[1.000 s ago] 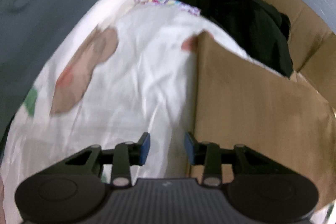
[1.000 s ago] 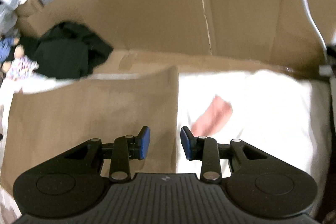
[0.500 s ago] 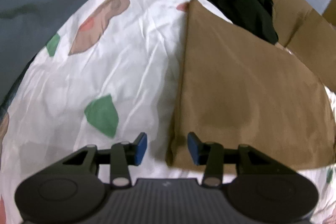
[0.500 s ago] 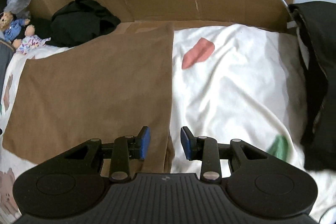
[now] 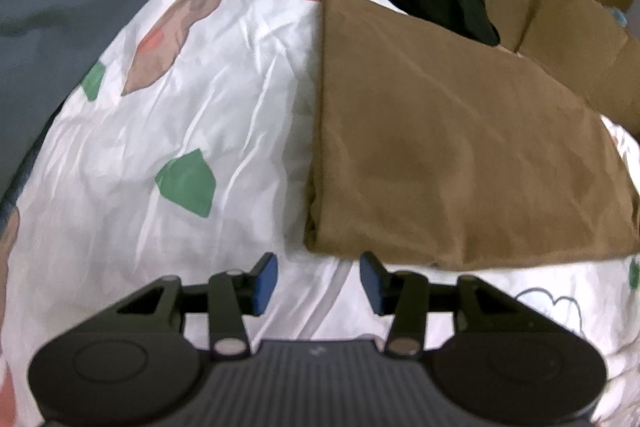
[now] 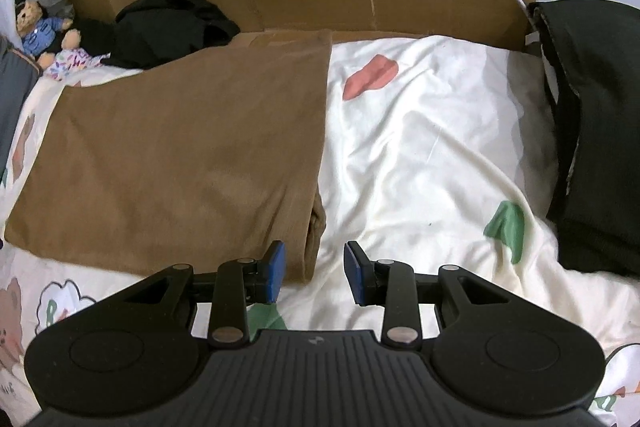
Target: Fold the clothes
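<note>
Soft, even indoor light; the white sheet (image 6: 420,147) glares slightly. Fisheye bending darkens the corners, and the left wrist view is smeared with motion blur.

I can read almost no text here. On my bedsheet (image 6: 420,155), near the lower left corner of the right wrist view, a cloud outline (image 6: 60,301) holds a large letter that looks like "B"; the rest is hidden.

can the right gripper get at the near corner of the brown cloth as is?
Probably yes. The right gripper stands open and empty just short of the brown cloth, whose folded corner lies flat on the sheet with nothing over it.
</note>
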`<state>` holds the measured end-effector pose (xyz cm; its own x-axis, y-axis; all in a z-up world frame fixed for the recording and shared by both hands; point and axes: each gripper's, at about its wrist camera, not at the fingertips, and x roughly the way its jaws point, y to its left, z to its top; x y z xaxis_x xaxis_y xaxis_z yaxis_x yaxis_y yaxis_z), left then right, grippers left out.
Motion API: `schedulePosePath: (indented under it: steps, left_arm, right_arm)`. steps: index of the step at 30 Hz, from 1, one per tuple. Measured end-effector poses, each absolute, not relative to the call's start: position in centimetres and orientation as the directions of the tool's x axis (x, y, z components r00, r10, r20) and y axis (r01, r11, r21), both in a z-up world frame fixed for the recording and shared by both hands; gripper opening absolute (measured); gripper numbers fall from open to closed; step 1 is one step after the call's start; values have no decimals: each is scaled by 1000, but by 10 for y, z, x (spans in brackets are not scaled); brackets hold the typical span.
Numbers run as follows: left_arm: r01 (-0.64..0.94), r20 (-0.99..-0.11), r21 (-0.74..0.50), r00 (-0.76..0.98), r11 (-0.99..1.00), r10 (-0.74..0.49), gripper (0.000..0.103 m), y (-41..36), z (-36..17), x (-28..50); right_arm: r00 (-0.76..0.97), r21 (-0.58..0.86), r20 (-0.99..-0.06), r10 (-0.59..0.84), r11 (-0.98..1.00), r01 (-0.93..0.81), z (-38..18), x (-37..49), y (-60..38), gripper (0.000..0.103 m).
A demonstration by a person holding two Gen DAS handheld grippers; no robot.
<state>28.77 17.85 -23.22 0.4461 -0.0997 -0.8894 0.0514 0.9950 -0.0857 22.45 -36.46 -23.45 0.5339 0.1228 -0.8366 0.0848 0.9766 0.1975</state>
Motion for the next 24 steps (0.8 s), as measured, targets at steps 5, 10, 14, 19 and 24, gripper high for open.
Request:
schedulePosePath:
  steps: [5, 10, 14, 19, 24]
  left_arm:
    - [69, -884, -49, 461, 996, -75, 48, 177, -236, 285]
    - [68, -879, -40, 473, 997, -67, 48, 181, -246, 286]
    - [66, -860, -83, 500, 994, -105, 48, 182, -247, 285]
    - [114, -856, -51, 508, 992, -102, 45, 167, -248, 291]
    - [91, -862, -81, 494, 993, -115, 19, 163, -258, 298]
  right_arm:
    - [536, 207, -833, 138, 976, 70, -241, 217, -363, 36]
    - [520, 188, -844, 133, 981, 54, -255, 214, -359, 36]
    - [517, 195, -845, 136, 979, 61, -262, 213, -359, 36]
    - [519, 187, -846, 125, 980, 68, -267, 212, -360, 36]
    - [515, 189, -847, 133, 980, 57, -269, 215, -362, 36]
